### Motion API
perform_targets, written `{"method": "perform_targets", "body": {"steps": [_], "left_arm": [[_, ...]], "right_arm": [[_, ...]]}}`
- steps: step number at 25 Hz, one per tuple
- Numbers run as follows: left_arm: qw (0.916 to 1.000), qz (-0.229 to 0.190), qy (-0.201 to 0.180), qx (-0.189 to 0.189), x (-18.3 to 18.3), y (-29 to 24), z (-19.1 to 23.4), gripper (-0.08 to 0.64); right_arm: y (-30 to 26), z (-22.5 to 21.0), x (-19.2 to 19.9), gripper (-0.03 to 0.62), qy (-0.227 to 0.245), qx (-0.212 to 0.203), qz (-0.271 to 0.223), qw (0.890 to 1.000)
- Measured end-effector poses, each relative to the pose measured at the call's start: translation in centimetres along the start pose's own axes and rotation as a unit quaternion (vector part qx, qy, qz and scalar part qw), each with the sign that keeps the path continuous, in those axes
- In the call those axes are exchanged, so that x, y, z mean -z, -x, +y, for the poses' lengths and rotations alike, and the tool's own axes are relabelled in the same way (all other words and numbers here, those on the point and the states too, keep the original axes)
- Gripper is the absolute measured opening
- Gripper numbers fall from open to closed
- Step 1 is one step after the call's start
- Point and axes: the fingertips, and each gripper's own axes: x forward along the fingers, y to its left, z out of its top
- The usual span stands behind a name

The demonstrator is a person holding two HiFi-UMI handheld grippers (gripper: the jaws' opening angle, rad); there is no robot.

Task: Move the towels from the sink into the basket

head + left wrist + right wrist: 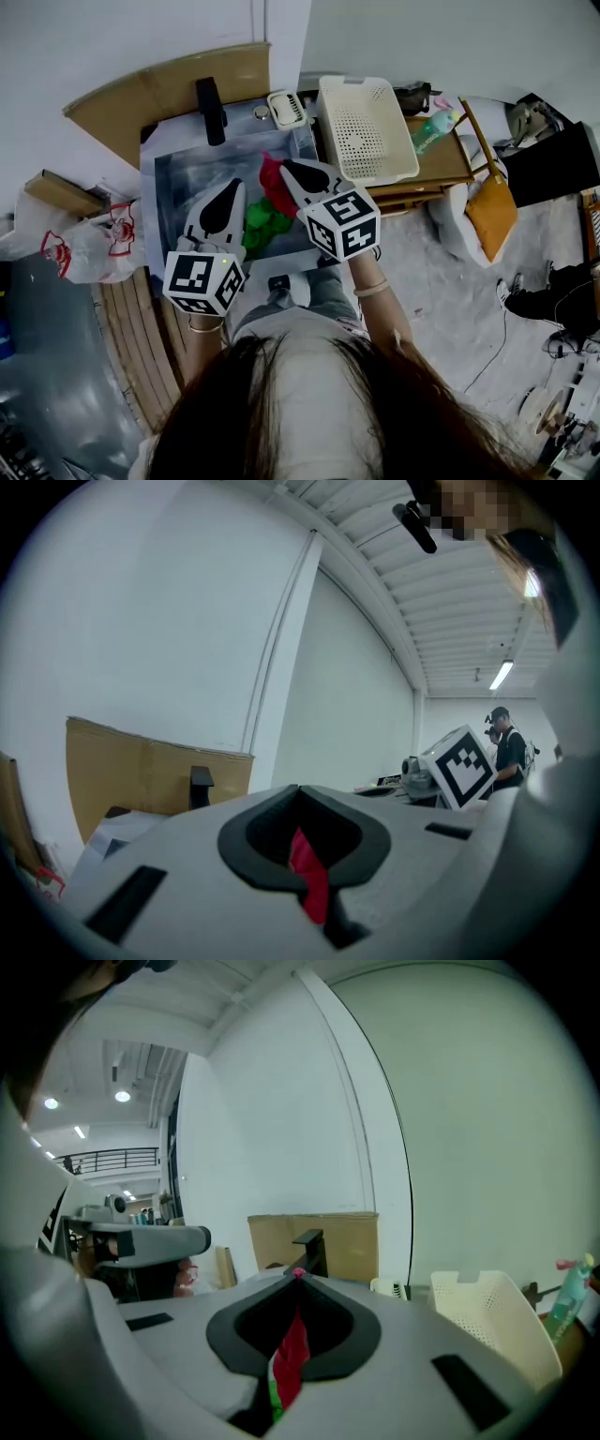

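At the far left a white plastic bag (pixel 98 244) with red print is sitting beside the sink (pixel 183 178), and a sheet of cardboard (pixel 159 94) is leaning against the wall behind it. A black faucet (pixel 210 110) is standing at the sink's back edge.

The left gripper (pixel 234 185) is hovering over the middle of the basin. In its own view its jaws are sitting together at the tip (pixel 298 787), and a strip of red cloth is showing through the hollow behind the tip. Whether the jaws are pinching that cloth I cannot tell.

Just to its right, a green towel (pixel 262 220) is lying in the sink near the front edge. Above it the red towel (pixel 274 183) is hanging over the right part of the basin. The right gripper (pixel 289 167) is clamping that towel: its jaws are drawn tight at the tip (pixel 298 1274), and the red towel (pixel 292 1354) is trailing down between them.

A small white slatted holder (pixel 287 108) is resting at the sink's back right corner. Next to it the white perforated basket (pixel 367 131) is standing on a wooden desk (pixel 445 164), well apart from both towels. A green spray bottle (pixel 433 128) is lying just beyond the basket, and an orange cushion (pixel 492 216) is sitting at the desk's right end.
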Motion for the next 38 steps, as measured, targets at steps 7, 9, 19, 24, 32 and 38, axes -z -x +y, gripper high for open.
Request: {"method": "perform_targets", "body": {"steps": [7, 9, 19, 24, 32, 38], "left_arm": [[0.9999, -0.002, -0.008, 0.007, -1.0, -1.7, -1.5, 0.005], [0.9999, -0.002, -0.010, 0.012, -1.2, -2.4, -2.0, 0.005], [0.9992, 0.000, -0.017, 0.035, -1.9, -6.0, -4.9, 0.005], [0.9988, 0.000, -0.020, 0.044, -2.5, -8.1, -6.6, 0.005], [0.9984, 0.005, -0.024, 0.052, -2.5, -11.9, -9.4, 0.005], [0.9983, 0.008, -0.022, 0.054, -2.2, -14.0, -11.4, 0.005]], "right_arm": [[2.9, -1.3, -4.9, 0.031, 0.009, -0.004, -0.060, 0.998], [3.8, -1.8, -6.1, 0.031, 0.014, -0.003, -0.075, 0.997], [8.0, -5.9, -10.8, 0.031, 0.039, 0.017, -0.123, 0.992], [10.1, -8.4, -12.2, 0.031, 0.052, 0.027, -0.135, 0.989], [12.4, -13.2, -13.6, 0.031, 0.084, 0.038, -0.134, 0.987], [12.5, -16.7, -12.5, 0.031, 0.125, 0.043, -0.098, 0.986]]}}
